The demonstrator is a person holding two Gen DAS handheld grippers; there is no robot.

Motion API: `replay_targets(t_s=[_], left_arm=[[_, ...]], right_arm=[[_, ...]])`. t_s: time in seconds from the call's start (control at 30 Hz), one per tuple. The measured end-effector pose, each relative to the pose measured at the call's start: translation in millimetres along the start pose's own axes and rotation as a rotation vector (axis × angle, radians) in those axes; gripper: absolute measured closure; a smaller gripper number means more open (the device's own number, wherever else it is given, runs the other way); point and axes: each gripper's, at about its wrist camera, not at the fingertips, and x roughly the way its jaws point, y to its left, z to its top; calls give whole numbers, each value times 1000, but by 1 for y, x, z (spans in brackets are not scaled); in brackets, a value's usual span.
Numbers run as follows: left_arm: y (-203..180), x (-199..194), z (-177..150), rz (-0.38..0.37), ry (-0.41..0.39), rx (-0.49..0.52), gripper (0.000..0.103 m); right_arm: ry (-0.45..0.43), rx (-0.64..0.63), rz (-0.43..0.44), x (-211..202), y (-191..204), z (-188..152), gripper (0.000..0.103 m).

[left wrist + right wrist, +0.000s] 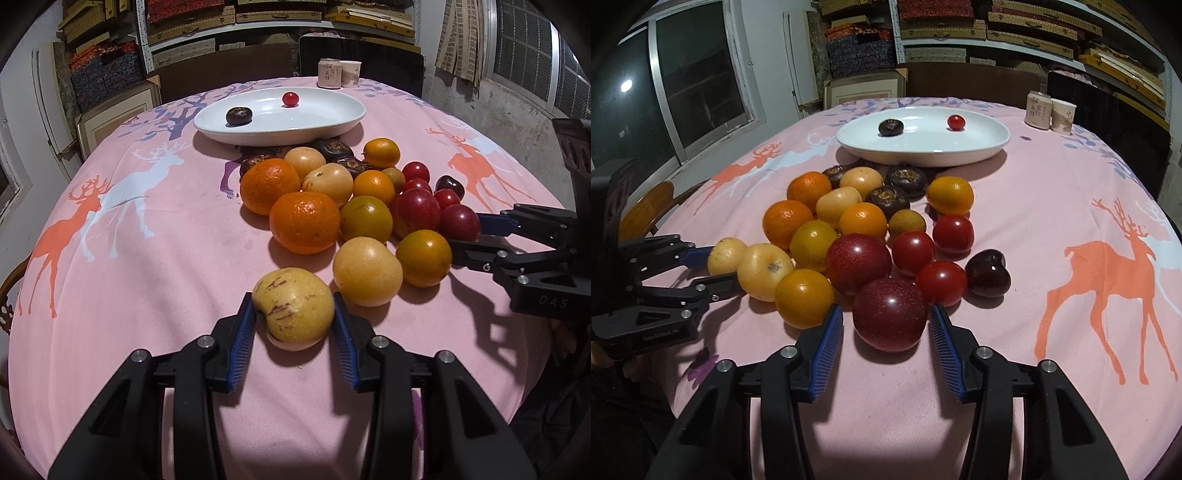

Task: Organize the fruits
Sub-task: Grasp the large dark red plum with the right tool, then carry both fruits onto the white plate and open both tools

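Observation:
A pile of fruit lies on the pink tablecloth. My left gripper [293, 314] has its blue pads on both sides of a yellow purple-streaked melon [293, 308] resting on the cloth; the pads touch it. My right gripper [886, 321] brackets a dark red plum [890, 314] on the cloth, pads at its sides. Each gripper shows in the other's view: the right gripper [476, 230], the left gripper [716, 266]. A white oval plate [332, 125] behind the pile holds a dark brown fruit [239, 115] and a cherry tomato [290, 99].
Oranges [304, 222], yellow fruits [367, 271], tomatoes [942, 282] and a dark cherry [988, 273] crowd the pile. A can [329, 74] and paper cup [350, 73] stand at the far table edge. Shelves of boxes lie behind.

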Motion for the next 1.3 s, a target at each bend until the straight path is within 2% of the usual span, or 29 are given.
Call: replay_targets(t_s=[0.07, 0.3, 0.97, 1.3], left_arm=[[0, 0, -1, 0, -2, -3, 63], [5, -3, -2, 0, -10, -21, 63], [13, -29, -1, 13, -60, -46, 63], [15, -36, 18, 28, -84, -39, 63]], right_arm=[[-2, 22, 30, 0, -4, 0, 65], [-24, 61, 65, -4, -9, -3, 65], [-97, 59, 100, -31, -16, -2, 65], [-140, 77, 115, -44, -30, 14, 65]])
